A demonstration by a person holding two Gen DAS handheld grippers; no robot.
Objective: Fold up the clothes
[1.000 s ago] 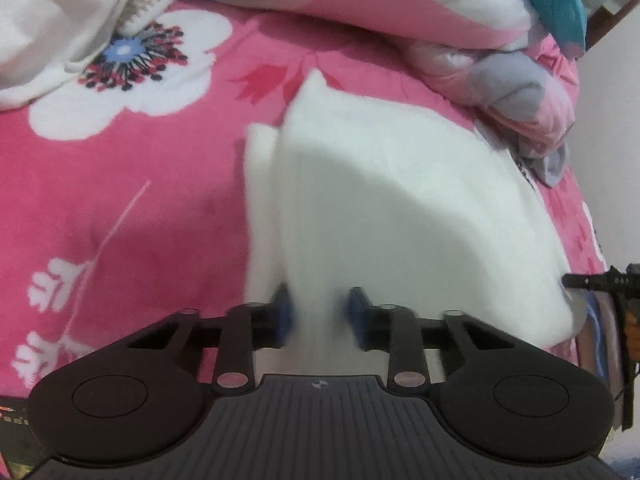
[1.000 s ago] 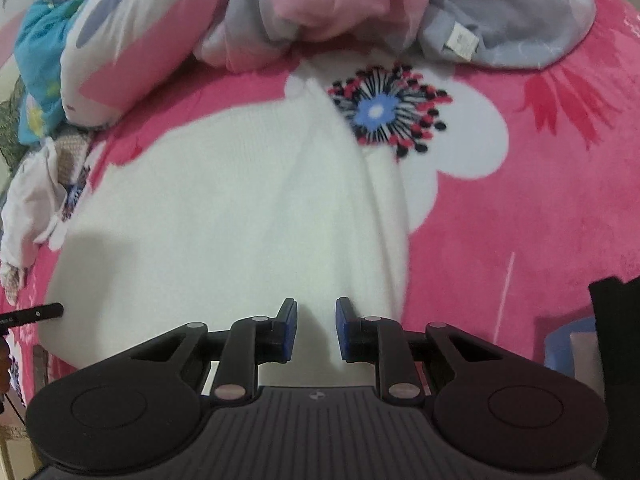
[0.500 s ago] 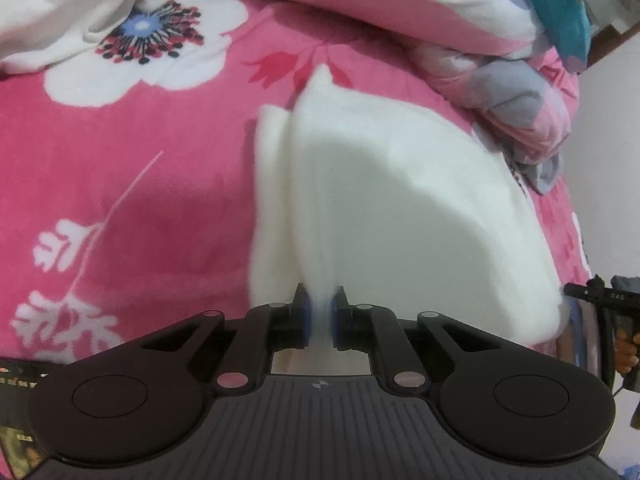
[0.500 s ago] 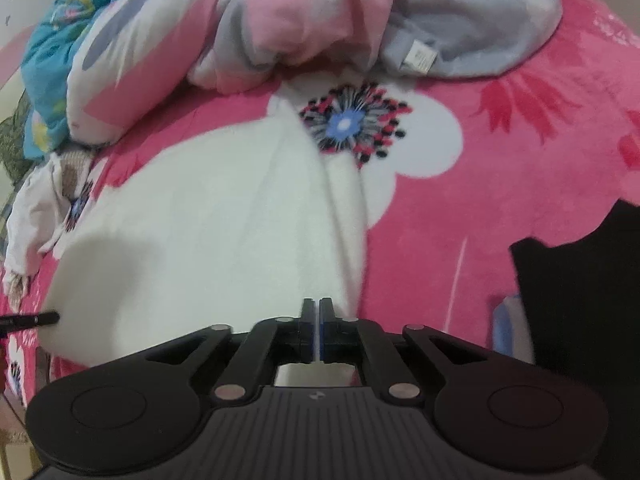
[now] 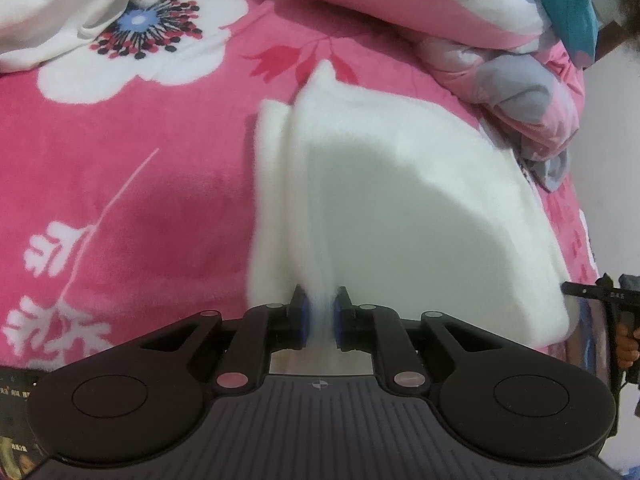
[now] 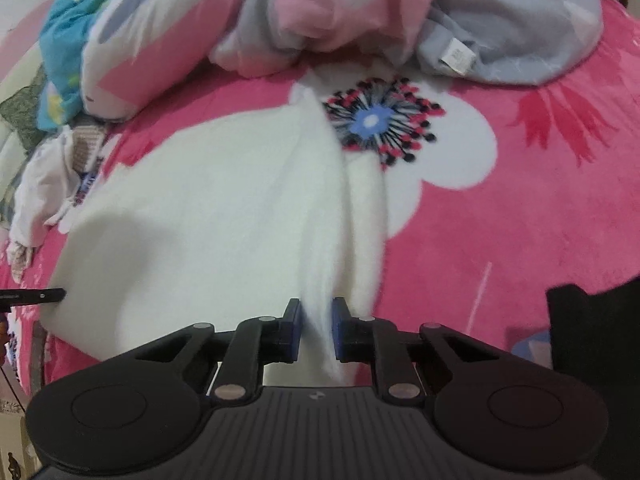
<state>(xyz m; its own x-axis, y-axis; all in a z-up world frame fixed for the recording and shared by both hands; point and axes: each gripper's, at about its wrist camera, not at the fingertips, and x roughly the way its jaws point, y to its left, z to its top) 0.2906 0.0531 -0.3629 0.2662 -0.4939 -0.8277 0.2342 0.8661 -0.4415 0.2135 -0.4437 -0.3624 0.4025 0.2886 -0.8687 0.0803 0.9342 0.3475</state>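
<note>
A white fleecy garment (image 5: 400,208) lies folded on a pink floral blanket (image 5: 120,200); it also shows in the right wrist view (image 6: 208,216). My left gripper (image 5: 320,320) sits at its near left corner, jaws a little apart with a ridge of white cloth between the blue pads. My right gripper (image 6: 314,328) sits at the near right corner, jaws likewise a little apart around a ridge of the cloth. Each gripper's tip shows at the edge of the other's view.
A pink, grey and teal quilt (image 6: 320,12) is heaped along the far side. A white garment (image 5: 52,4) lies at the far left of the left view. A black cloth (image 6: 596,340) lies at the near right of the right view.
Both grippers closed on the near edge of the white garment half a second ago. Now both sets of jaws have parted slightly, with cloth still between them.
</note>
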